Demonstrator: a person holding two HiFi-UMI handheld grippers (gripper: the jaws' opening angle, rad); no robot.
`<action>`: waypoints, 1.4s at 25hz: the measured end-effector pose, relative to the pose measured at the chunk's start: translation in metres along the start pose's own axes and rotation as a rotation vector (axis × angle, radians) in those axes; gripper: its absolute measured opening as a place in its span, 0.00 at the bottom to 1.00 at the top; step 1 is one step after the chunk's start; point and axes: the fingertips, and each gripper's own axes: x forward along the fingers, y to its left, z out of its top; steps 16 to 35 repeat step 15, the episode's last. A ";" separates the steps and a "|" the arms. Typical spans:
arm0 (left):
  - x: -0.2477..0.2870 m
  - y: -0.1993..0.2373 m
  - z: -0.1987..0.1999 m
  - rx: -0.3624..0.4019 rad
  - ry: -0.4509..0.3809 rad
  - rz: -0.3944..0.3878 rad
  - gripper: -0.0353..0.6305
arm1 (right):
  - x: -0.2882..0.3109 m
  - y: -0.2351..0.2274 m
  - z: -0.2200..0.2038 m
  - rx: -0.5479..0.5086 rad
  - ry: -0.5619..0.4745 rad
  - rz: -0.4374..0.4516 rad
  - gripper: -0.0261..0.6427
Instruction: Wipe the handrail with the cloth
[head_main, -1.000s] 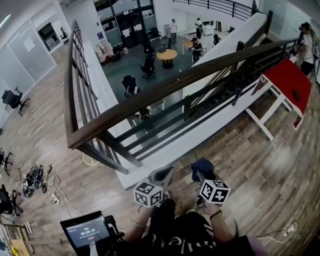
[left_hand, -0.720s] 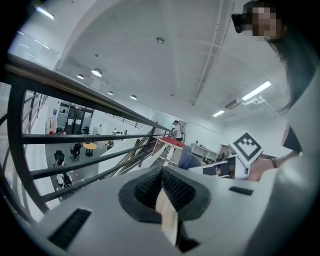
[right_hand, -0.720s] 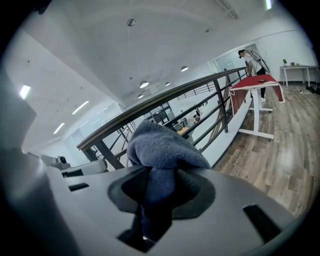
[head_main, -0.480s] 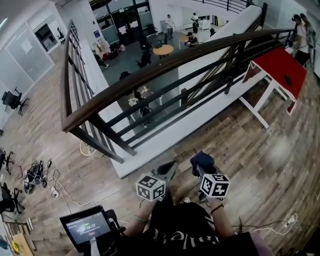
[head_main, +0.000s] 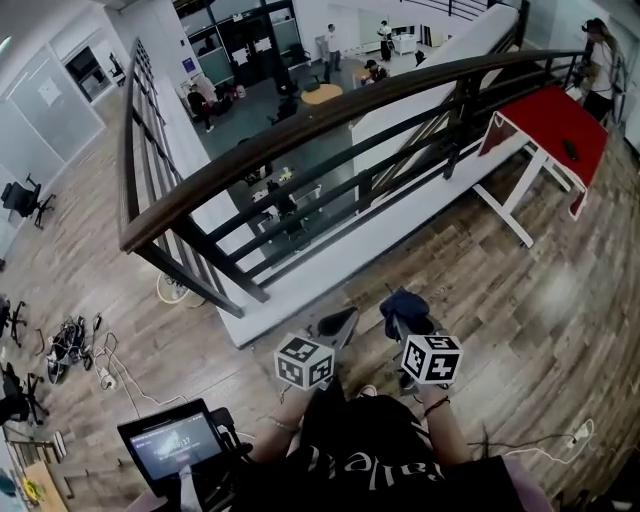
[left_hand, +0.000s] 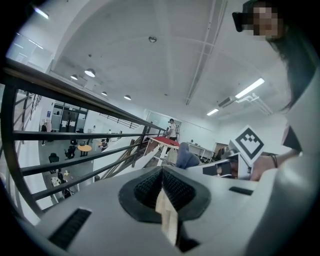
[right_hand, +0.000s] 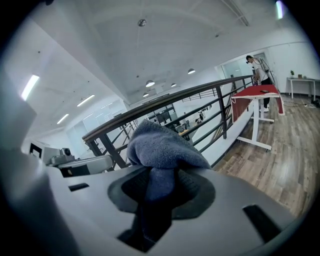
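Observation:
The dark wooden handrail (head_main: 300, 135) tops a black metal railing and runs from the left corner up to the right. Both grippers are held low over the wood floor, short of the railing and apart from it. My right gripper (head_main: 405, 312) is shut on a blue-grey cloth (head_main: 402, 301), which bunches above its jaws (right_hand: 159, 145) with the handrail (right_hand: 165, 107) beyond. To its left my left gripper (head_main: 336, 326) is shut with nothing in it (left_hand: 161, 174). The railing bars (left_hand: 75, 135) pass on that view's left.
A red-topped table (head_main: 560, 125) on white legs stands by the railing at the right, with a person (head_main: 600, 55) beyond it. A screen on a stand (head_main: 170, 440) and floor cables (head_main: 75, 350) lie at the lower left. Beyond the railing is a drop to a lower floor.
The railing and red table have slid up and left in the head view as the camera shifted. Both grippers stay together below the railing, the cloth still held.

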 end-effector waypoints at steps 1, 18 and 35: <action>0.000 0.001 0.001 0.001 -0.001 0.001 0.06 | 0.001 0.001 0.001 -0.002 0.000 0.003 0.19; -0.015 0.011 0.006 0.005 0.004 0.008 0.06 | 0.010 0.023 0.001 -0.023 0.022 0.021 0.19; -0.015 0.011 0.006 0.005 0.004 0.008 0.06 | 0.010 0.023 0.001 -0.023 0.022 0.021 0.19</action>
